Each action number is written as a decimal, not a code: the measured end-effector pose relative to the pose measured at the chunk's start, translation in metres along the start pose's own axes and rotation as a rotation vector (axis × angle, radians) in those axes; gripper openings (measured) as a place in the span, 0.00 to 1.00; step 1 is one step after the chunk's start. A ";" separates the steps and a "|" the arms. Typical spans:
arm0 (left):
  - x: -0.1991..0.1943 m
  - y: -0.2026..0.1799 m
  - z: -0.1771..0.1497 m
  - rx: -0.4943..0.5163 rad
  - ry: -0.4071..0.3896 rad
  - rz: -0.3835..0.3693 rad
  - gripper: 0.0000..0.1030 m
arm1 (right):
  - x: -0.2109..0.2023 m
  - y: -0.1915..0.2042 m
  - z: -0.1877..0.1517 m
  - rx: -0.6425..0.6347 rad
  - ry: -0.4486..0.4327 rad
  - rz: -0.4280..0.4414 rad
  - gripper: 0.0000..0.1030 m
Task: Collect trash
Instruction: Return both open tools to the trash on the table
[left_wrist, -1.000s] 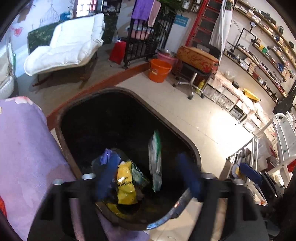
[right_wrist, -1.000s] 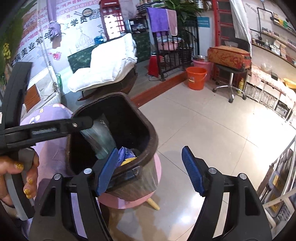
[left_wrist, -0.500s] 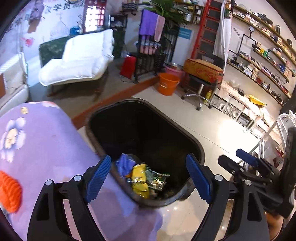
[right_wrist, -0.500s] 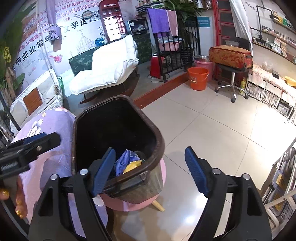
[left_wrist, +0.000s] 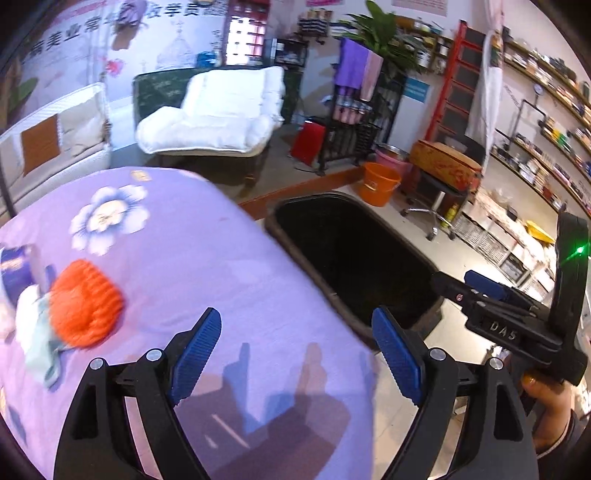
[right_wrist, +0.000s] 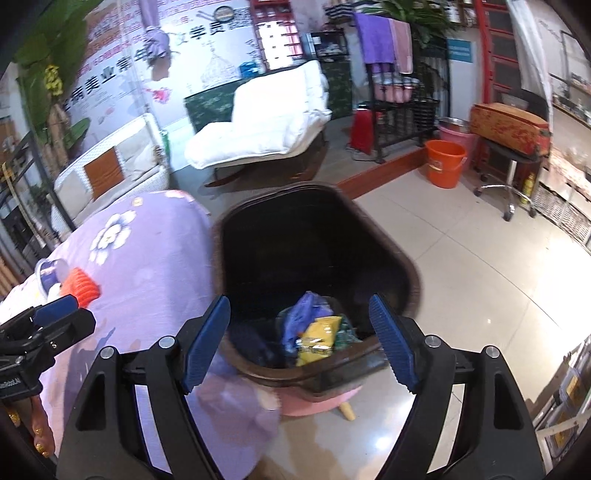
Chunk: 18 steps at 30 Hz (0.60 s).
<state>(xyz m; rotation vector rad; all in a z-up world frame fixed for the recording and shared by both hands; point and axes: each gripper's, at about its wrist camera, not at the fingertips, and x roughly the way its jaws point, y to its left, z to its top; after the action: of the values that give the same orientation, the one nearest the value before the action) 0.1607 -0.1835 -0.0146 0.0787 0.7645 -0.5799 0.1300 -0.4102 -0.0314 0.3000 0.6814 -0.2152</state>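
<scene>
Landmark: we take the dark bin (right_wrist: 317, 258) as our reference; it stands on a pink stool (right_wrist: 321, 400) on the tiled floor (right_wrist: 480, 266).
Left tool (left_wrist: 295, 354): we see it released, its blue pads wide apart and nothing between them; the jaws have just been opening. It hovers over the purple flowered surface (left_wrist: 192, 258), just beside the bin's left rim.
Right tool (right_wrist: 301, 339): we see it also released and empty; its jaws have just been opening too. It hangs above the near rim of the bin, and the trash shows between its pads, lower down.
Trash in the bin: we see a yellow wrapper (right_wrist: 317, 338), a blue-purple piece (right_wrist: 304, 314) and a green packet (right_wrist: 345, 330) lying together at the bottom, near the front wall.
Still on the surface: we see an orange knitted thing (left_wrist: 83, 302), well apart from the bin to its left, with a blue-white pack (left_wrist: 18, 273) just beside it.
</scene>
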 end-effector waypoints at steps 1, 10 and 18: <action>-0.004 0.008 -0.004 -0.007 -0.004 0.017 0.81 | 0.001 0.006 0.000 -0.015 0.005 0.015 0.75; -0.032 0.057 -0.030 -0.083 0.008 0.127 0.81 | 0.011 0.070 0.000 -0.122 0.072 0.191 0.77; -0.056 0.103 -0.047 -0.157 -0.006 0.209 0.81 | 0.022 0.137 -0.001 -0.215 0.129 0.325 0.77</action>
<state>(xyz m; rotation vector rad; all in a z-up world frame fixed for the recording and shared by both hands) 0.1525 -0.0572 -0.0254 0.0120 0.7824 -0.3203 0.1862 -0.2836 -0.0188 0.2151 0.7659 0.1885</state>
